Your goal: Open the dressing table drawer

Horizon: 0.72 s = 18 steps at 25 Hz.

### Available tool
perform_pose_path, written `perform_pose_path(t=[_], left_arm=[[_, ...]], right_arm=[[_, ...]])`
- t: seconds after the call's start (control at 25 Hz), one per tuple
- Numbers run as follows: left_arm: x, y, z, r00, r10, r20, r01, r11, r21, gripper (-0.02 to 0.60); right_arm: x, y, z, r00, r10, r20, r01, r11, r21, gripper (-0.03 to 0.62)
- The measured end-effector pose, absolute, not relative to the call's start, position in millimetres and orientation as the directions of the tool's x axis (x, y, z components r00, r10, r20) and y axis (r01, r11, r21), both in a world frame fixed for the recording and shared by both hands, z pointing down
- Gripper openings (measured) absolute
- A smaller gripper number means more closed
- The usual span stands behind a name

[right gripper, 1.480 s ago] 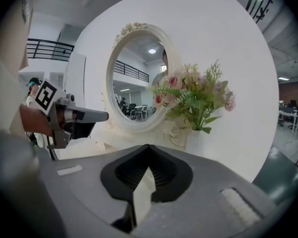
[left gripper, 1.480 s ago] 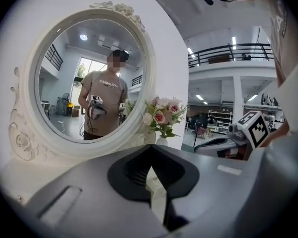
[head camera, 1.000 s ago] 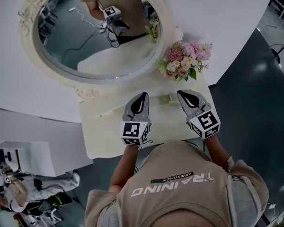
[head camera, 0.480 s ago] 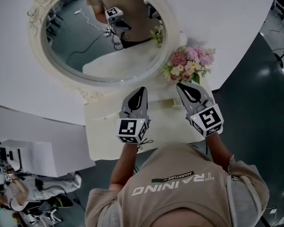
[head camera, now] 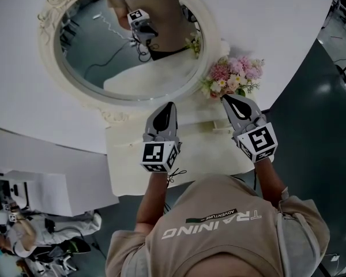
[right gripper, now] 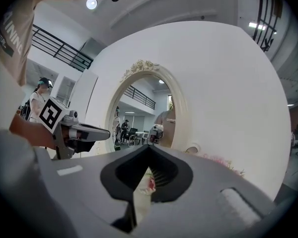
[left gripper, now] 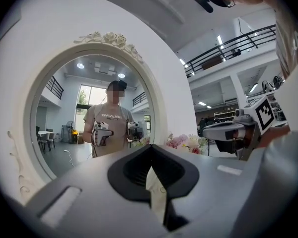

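The cream dressing table (head camera: pixel 132 166) stands against a curved white wall, under an oval mirror (head camera: pixel 127 45) in an ornate frame. Its drawer is not visible in any view; the tabletop and the person's body hide the front. My left gripper (head camera: pixel 168 105) hangs above the tabletop, pointed level at the mirror, jaws shut and empty. My right gripper (head camera: pixel 226 97) is beside it, near the flowers (head camera: pixel 233 77), also shut with nothing in it. In the left gripper view the jaws (left gripper: pixel 150 147) meet in front of the mirror (left gripper: pixel 89 118). The right gripper view shows shut jaws (right gripper: pixel 149 147) too.
A bouquet of pink flowers stands at the table's back right corner. A white cabinet (head camera: pixel 29 189) and a seated person (head camera: pixel 29 235) are at the lower left. Dark floor (head camera: pixel 311 120) lies to the right of the table.
Both grippers have risen and moved slightly toward the mirror, staying shut. The right one has shifted a little to the right.
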<state>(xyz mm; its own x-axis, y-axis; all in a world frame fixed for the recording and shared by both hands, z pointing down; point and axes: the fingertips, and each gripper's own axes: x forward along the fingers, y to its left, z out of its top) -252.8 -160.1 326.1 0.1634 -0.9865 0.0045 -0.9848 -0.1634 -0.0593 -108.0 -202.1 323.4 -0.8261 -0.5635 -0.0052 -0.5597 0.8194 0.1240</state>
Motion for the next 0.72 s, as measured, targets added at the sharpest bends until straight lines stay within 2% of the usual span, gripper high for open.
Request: perform_pose_path(t=[0.72], left_arm=[[-246.7, -154.2, 341.5, 0.178, -0.983, 0.039, -0.983, -0.179, -0.028, 0.018]], right_arm=[[-110.0, -190.1, 330.0, -0.843, -0.537, 0.023, -0.533, 0.840, 0.106, 0.002]])
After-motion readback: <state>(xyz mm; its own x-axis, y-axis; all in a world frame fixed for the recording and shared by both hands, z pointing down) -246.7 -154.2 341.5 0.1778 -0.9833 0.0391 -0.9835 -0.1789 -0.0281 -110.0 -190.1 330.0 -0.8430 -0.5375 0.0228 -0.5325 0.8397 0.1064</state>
